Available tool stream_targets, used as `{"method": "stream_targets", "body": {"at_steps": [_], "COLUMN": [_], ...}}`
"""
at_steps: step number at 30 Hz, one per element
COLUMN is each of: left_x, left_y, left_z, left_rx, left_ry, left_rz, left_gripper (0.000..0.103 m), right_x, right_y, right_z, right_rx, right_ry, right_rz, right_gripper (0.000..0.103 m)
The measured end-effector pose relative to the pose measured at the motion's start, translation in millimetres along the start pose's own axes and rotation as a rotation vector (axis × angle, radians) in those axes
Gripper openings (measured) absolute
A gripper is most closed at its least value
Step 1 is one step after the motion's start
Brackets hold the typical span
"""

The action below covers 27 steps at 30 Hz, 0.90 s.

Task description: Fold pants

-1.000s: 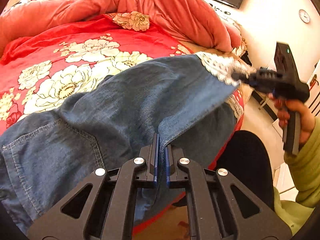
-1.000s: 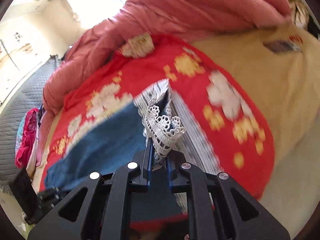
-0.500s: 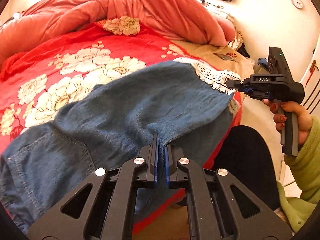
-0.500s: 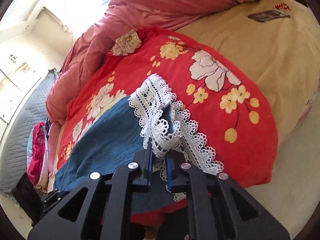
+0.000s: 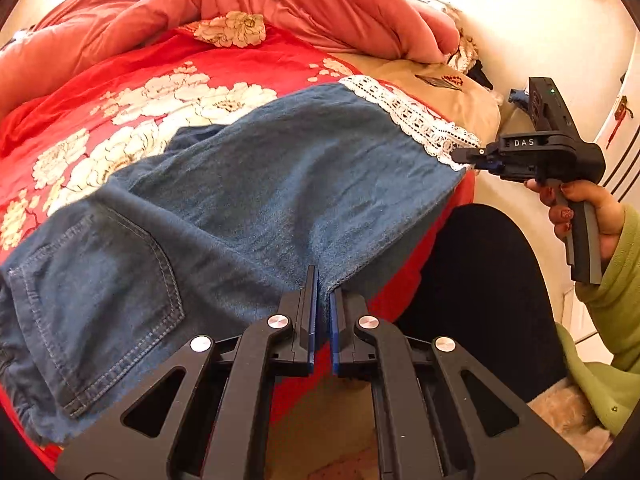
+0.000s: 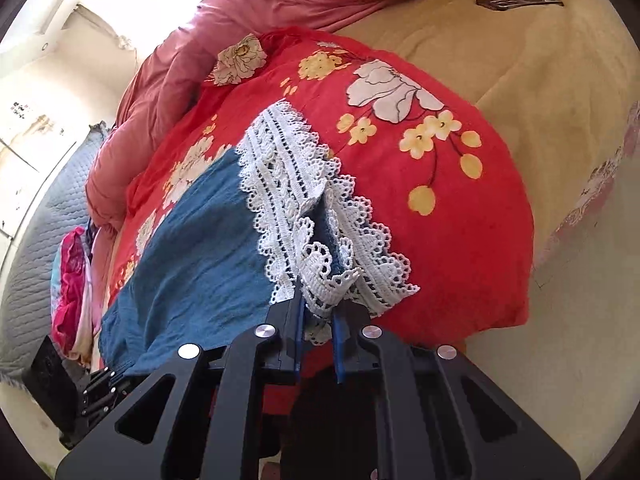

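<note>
Blue denim pants (image 5: 248, 200) lie spread across the near edge of the bed, on top of the red floral bedspread (image 5: 120, 92), w/ the seat end & a stitched back pocket (image 5: 100, 300) toward the left wrist cam's left side and the leg running off to the right. Leg end carries a white lace hem (image 6: 304, 216), which sits on the bedspread near its right corner, partly bunched & lifted off the fabric. Left gripper (image 5: 323, 280) is clamped on the pants' near edge, about mid-leg; fingers nearly together w/ denim pinched between them. Right gripper (image 6: 318, 300) is closed on the lace hem, lace crumpled up between the two fingers; in the left cam same gripper (image 5: 466, 156) shows from the side, tip biting the hem's corner, held by a hand (image 5: 588, 216) w/ painted nails & a green sleeve (image 5: 616, 280). Pants fabric looks fairly taut between the two grips, w/ a soft crease running along the leg. Beyond the pants, away from the person, a pink-orange duvet (image 5: 240, 8) is heaped along the far side of the bed. Right of the hem, past the bedspread's edge, a tan blanket (image 6: 540, 60) covers the rest, w/ a small dark flat object (image 6: 516, 0) lying on it. Person's dark-clad leg (image 5: 480, 280) sits just beside the pants' near edge.
</note>
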State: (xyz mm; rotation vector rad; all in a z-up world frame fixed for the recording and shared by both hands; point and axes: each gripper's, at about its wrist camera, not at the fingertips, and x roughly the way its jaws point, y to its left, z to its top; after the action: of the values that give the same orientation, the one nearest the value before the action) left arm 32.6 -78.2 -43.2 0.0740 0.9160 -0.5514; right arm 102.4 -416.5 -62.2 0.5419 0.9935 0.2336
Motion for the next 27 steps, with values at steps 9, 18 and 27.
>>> {"method": "stream_targets", "body": {"at_steps": [9,18,27], "left_x": [13.1,11.9,-81.5], "left_y": [-0.8,-1.8,52.6], "left_z": [-7.8,-13.9,-29.0], "left_rx": [-0.006,-0.019,-0.222], "left_ry": [0.045,0.054,-0.109], "left_rz": [0.011,0.002,0.151], "left_gripper": [0.002,0.015,0.034], "right_x": [-20.6,18.1,27.3], "right_y": [4.2,72.2,67.6], "right_z": [-6.8,-13.6,-30.1], "right_rx": [-0.077,-0.375,-0.427], "right_ry": [-0.022,0.064,0.080], "right_rz": [-0.174,-0.108,-0.196], "right_gripper": [0.042,0.048,0.049]}}
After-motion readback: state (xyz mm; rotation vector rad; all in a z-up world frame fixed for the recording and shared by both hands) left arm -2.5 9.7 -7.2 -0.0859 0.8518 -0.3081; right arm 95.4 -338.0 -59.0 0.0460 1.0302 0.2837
